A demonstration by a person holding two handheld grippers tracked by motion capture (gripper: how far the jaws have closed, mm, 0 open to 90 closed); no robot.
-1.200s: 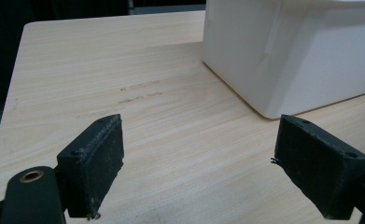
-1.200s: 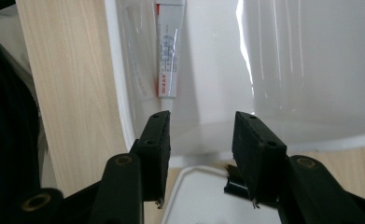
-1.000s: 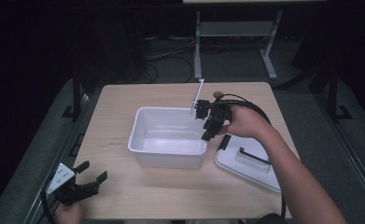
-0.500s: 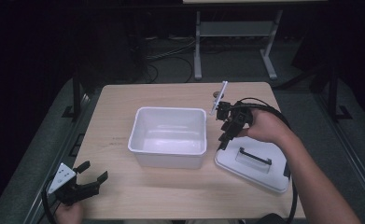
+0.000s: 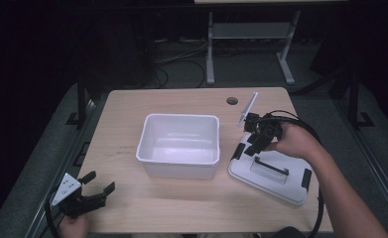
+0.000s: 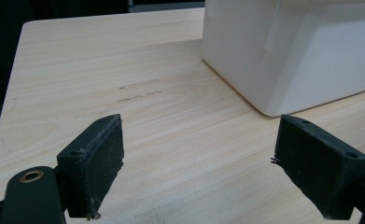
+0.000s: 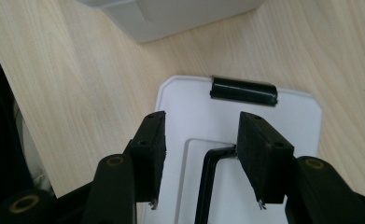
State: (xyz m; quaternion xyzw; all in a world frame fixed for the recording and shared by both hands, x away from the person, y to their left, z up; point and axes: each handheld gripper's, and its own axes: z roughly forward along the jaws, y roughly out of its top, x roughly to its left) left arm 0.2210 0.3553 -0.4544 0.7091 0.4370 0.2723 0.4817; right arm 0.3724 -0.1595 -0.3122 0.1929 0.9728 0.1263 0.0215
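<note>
I worked at a pale wooden table with a round cable hole near its far edge. Beyond that edge the room lay dark. A grey metal stand rose behind the table, and loose cables trailed over the dark floor left of the stand.

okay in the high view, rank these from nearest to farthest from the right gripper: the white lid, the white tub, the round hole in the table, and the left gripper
1. white lid: right under the right gripper, whose fingers hover over its black handle.
2. round hole: just beyond it, near the table's far edge. The white tub, at the table's middle, is about as near; too close to call.
3. left gripper: far off at the near left corner.
</note>
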